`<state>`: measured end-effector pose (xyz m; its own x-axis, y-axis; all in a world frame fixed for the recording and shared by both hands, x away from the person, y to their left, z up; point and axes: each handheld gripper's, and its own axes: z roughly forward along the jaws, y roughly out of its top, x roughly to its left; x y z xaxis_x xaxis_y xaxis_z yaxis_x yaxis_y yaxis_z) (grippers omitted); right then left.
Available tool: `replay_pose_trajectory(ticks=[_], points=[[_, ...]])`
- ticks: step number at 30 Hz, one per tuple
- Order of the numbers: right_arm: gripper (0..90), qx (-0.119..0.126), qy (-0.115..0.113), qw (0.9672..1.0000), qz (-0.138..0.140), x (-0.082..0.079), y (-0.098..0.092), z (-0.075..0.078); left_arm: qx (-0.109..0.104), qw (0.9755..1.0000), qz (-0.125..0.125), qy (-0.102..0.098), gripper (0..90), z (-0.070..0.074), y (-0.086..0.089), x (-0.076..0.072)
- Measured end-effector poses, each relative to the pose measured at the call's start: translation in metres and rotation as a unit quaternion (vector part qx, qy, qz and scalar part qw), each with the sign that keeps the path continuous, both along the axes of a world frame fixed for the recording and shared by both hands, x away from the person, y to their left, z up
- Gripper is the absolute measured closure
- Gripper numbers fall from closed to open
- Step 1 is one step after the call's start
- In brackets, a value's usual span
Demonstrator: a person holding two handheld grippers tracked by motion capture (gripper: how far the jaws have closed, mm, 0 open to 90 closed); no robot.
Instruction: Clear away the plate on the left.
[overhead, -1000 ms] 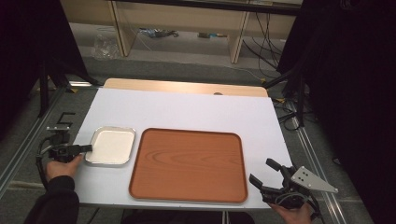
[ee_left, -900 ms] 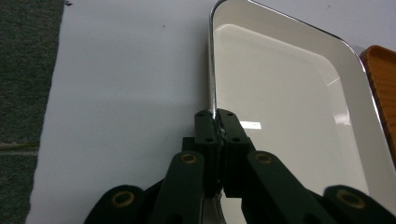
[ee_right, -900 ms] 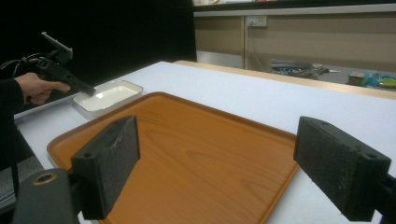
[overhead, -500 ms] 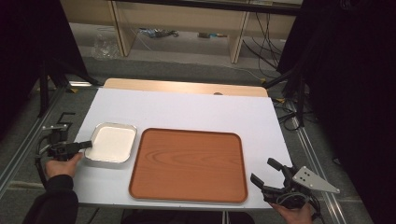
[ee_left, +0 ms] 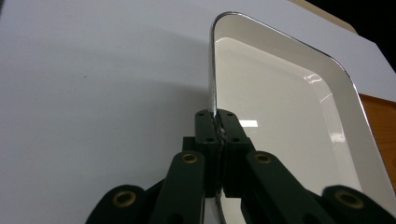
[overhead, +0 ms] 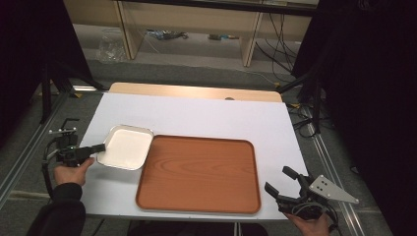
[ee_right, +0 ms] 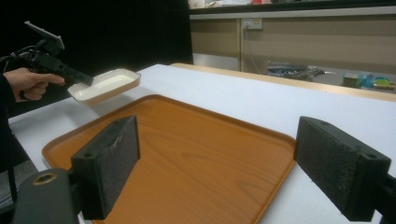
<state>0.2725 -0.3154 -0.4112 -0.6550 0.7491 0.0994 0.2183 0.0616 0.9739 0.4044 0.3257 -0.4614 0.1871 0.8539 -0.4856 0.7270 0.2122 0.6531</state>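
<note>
A shallow white rectangular dish point(overhead: 126, 146) with a shiny rim hangs above the white table, lifted off it. My left gripper point(overhead: 100, 147) is shut on the dish's left rim point(ee_left: 214, 100), its pads pinching the thin edge. From the right gripper view the dish point(ee_right: 105, 84) floats clear of the table, close to the left edge of the brown wooden tray point(ee_right: 187, 154). That tray point(overhead: 199, 173) lies flat in the middle of the table. My right gripper point(overhead: 284, 182) stands open at the table's front right corner, nothing between its jaws.
The white table point(overhead: 206, 115) has a wooden strip along its far edge. Metal rails run along both sides of the table on the floor. Shelving and cables stand beyond the far end.
The left gripper has lifted the white dish off the table and carried it right, toward the tray's left edge. The right gripper has stayed in place.
</note>
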Motion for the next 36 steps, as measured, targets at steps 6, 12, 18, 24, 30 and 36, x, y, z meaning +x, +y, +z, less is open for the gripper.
replay_pose_trajectory(ticks=[6, 12, 18, 24, 30, 36], points=[[15.4, -0.013, -0.002, 0.9999, -0.005, 0.0, -0.002, 0.001, -0.004, 0.9994, -0.035, 0.003, 88.2, 0.001, -0.024, 0.002], [15.4, -0.011, 0.011, 0.9999, -0.005, -0.001, -0.002, 0.001, 0.0, 0.9968, -0.079, 0.006, 88.3, 0.003, -0.054, 0.004], [15.4, -0.013, 0.006, 0.9999, 0.0, 0.0, -0.002, 0.0, 0.0, 0.9928, -0.12, 0.007, 88.3, 0.004, -0.079, 0.004], [15.5, 0.018, 0.052, 0.9984, -0.015, -0.007, 0.002, 0.001, 0.004, 0.9878, -0.155, 0.01, 88.3, 0.002, -0.107, 0.003], [15.5, 0.001, 0.019, 0.9998, -0.011, -0.003, -0.001, 0.001, 0.013, 0.9808, -0.194, 0.02, 88.2, 0.0, -0.132, 0.003], [15.4, -0.011, 0.006, 0.9999, -0.011, -0.001, -0.003, 0.001, 0.026, 0.9759, -0.215, 0.03, 88.3, -0.008, -0.155, 0.004]])
